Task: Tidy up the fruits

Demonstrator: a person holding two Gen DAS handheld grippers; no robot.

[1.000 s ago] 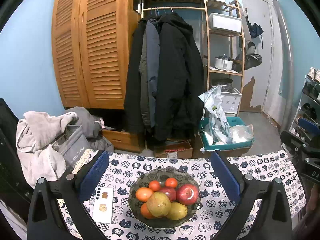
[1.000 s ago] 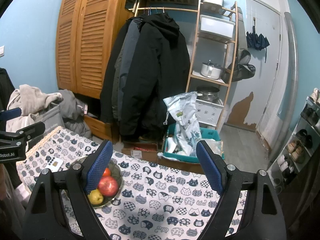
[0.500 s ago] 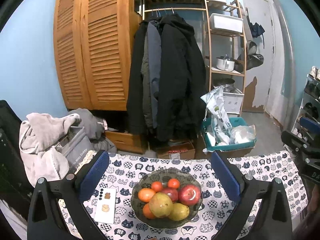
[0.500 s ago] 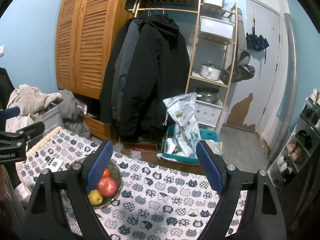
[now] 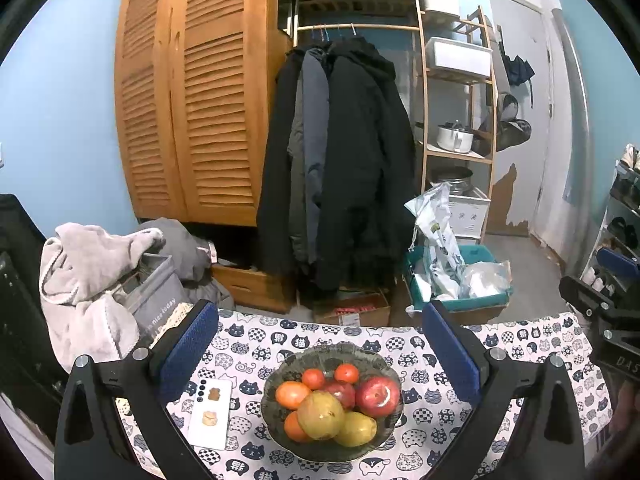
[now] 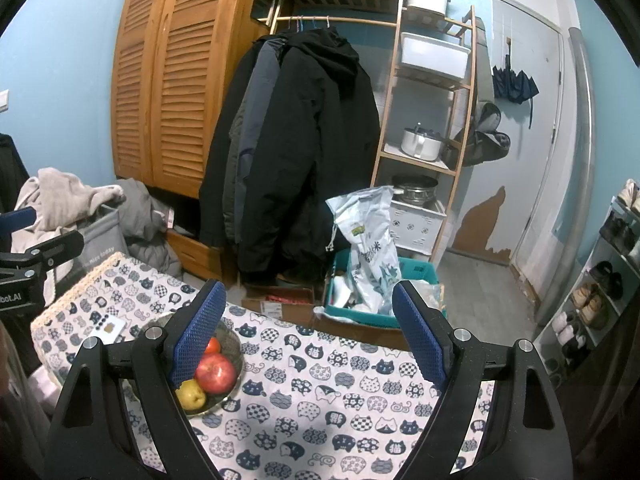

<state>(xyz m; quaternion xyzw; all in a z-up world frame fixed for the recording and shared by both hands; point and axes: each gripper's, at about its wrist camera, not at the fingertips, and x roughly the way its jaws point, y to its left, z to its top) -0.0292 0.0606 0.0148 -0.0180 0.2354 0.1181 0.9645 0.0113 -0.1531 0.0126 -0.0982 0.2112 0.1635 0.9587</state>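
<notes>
A dark glass bowl sits on a table with a cat-print cloth. It holds a red apple, a brownish pear, a yellow pear, several small tomatoes and orange fruits. My left gripper is open and empty, its blue pads either side of the bowl, above it. My right gripper is open and empty over the cloth, right of the bowl; the apple and a yellow pear show by its left finger.
A white phone lies on the cloth left of the bowl. Beyond the table's far edge are a cardboard box, a teal crate with bags, hanging coats, a laundry basket and a shelf.
The left wrist view has shifted slightly, the bowl sitting a little lower and left. The right gripper has hardly moved. Both grippers stay open.
</notes>
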